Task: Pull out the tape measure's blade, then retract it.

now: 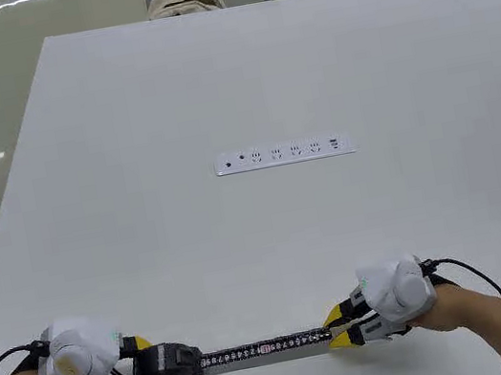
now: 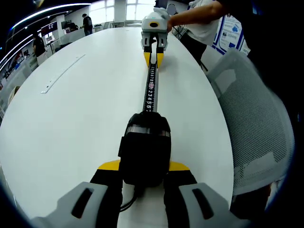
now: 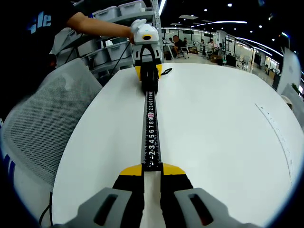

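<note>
A black tape measure case (image 1: 170,363) lies near the table's front edge, and my left gripper (image 1: 145,368) is shut on it. In the left gripper view the case (image 2: 145,147) sits between the yellow-tipped jaws. Its dark numbered blade (image 1: 264,348) runs out to the right, low over the table. My right gripper (image 1: 337,327) is shut on the blade's end. The right gripper view has the blade (image 3: 151,137) running from my right gripper (image 3: 152,169) to the case (image 3: 148,76) at the far end. In the left gripper view the blade (image 2: 150,88) reaches the right gripper (image 2: 154,58).
A white power strip (image 1: 285,154) lies flat at the middle of the white table (image 1: 242,82). A mesh chair (image 3: 45,128) stands beside the table's near edge. People and shelving stand in the background beyond the table.
</note>
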Demonstrator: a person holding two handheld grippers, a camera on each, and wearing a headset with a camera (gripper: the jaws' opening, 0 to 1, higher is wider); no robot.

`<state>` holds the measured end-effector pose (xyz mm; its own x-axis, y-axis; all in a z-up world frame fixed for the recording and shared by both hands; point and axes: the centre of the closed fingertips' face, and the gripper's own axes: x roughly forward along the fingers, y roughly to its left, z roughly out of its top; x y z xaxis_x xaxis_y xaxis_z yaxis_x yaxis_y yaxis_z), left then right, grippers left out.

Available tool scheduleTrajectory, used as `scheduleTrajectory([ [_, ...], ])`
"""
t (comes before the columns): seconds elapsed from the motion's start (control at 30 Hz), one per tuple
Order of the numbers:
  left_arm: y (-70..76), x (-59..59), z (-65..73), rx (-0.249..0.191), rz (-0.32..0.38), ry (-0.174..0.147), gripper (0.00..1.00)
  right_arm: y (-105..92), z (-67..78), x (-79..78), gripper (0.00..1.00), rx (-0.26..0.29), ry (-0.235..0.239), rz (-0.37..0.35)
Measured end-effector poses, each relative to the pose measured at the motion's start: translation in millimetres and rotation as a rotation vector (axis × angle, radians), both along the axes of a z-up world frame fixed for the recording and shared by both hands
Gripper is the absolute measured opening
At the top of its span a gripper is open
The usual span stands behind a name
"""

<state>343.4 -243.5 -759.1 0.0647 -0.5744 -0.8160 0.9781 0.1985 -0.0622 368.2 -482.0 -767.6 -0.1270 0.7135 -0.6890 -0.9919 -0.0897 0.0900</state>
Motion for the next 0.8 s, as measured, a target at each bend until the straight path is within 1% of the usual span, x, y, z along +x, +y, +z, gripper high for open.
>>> scheduleTrajectory([
  [0.8, 0.2, -0.1, -0.5, 0.003, 0.001, 0.003, 0.29, -13.3, 2.3, 1.9, 0.09, -0.012, -0.008, -0.01],
])
